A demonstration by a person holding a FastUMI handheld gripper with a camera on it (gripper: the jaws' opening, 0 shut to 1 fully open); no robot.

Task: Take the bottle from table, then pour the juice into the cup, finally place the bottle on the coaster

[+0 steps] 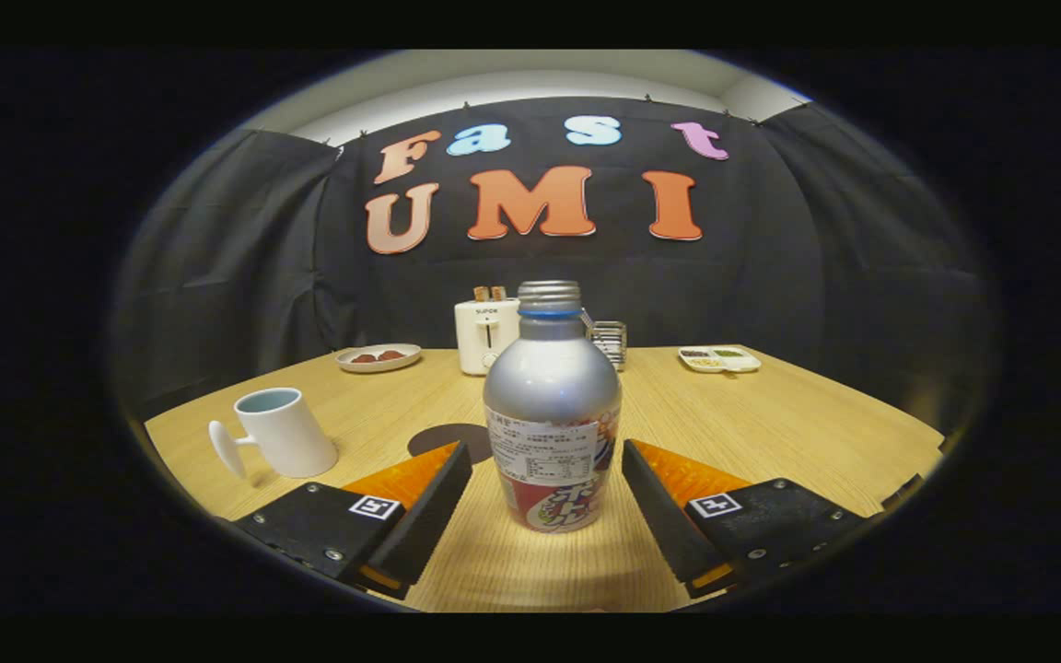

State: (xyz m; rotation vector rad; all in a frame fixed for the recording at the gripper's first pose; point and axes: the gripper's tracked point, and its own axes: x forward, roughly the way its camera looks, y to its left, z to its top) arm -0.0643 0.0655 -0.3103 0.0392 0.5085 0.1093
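A silver bottle [552,405] with a metal cap and a red-and-white label stands upright on the wooden table [770,424]. It sits between the fingers of my gripper [547,460], which is open, with a gap on each side of the bottle. A white cup [284,433] with a handle stands to the left, beyond the left finger. A dark round coaster [443,439] lies flat just behind the left fingertip, partly hidden by it and by the bottle.
At the table's far edge stand a white toaster [485,334] with toast in it, a small wire rack [608,343], a plate [378,357] with dark pieces on the left and a divided white dish [719,359] on the right.
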